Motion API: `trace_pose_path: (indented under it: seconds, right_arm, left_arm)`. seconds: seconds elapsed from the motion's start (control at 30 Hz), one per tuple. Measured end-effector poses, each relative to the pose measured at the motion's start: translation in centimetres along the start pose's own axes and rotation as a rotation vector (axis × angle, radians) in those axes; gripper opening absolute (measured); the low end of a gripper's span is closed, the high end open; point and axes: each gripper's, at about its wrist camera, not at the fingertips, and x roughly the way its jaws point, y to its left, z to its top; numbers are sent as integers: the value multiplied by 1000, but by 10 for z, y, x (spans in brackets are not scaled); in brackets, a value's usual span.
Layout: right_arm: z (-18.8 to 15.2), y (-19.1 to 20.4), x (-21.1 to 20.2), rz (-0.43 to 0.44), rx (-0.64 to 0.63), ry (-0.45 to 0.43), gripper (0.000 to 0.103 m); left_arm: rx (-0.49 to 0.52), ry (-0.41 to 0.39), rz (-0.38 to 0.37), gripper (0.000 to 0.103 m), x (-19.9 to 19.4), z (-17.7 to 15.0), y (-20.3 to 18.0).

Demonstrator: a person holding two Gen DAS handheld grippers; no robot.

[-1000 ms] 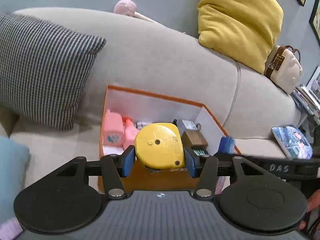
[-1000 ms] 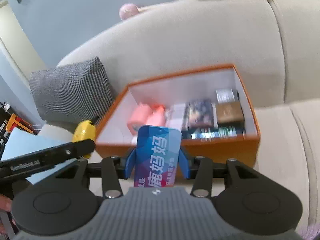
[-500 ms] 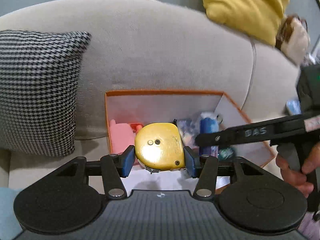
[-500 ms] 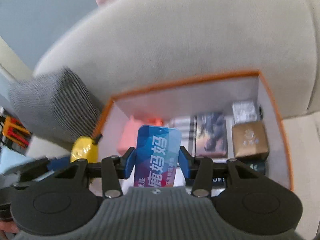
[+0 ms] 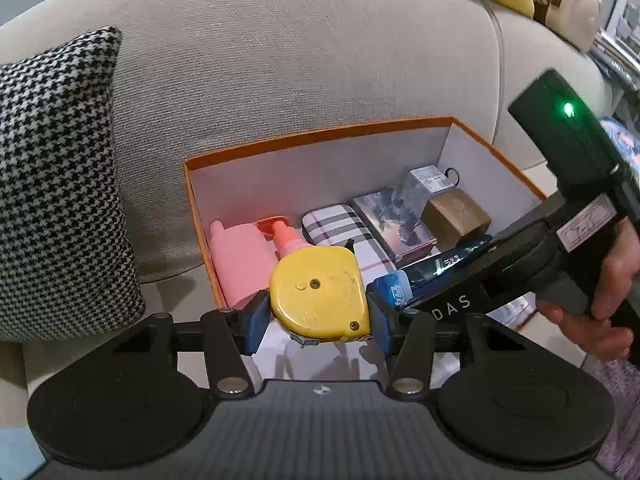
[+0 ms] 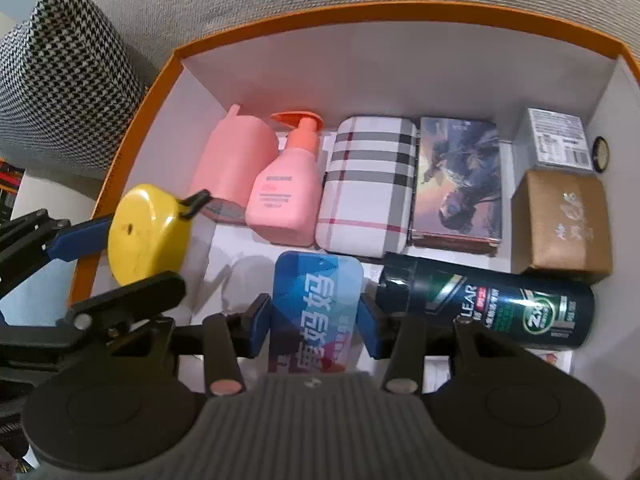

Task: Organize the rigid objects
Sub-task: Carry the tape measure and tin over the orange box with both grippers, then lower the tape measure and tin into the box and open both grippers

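An orange box with white inside walls sits on a beige sofa. My left gripper is shut on a yellow tape measure and holds it over the box's front left corner; it also shows in the right wrist view. My right gripper is shut on a blue packet with white lettering, held low inside the box, in front of the pink bottle and left of a dark can.
In the box lie a pink container, a plaid case, a picture box, a brown carton and a small silver box. A houndstooth cushion leans left of the box. A hand holds the right gripper.
Both grippers have moved forward and down over the box. The right gripper with the blue packet now sits low inside it. The tape measure hangs above the front left corner.
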Motion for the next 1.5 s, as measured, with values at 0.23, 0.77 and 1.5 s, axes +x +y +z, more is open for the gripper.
trace_pose_path:
  seconds: [0.23,0.77,1.5]
  right_arm:
    - [3,-7,2,-16,27,6,49]
    - [-35,-47,-77,-74,92,-296,56]
    - [-78,-72,-111,114,121,-358,56]
  left_arm:
    - [41,9,9,59,11,4,-1]
    - [-147,352,-17,59,51,36,-12]
    - [-132,595,290,60,116,13,-36]
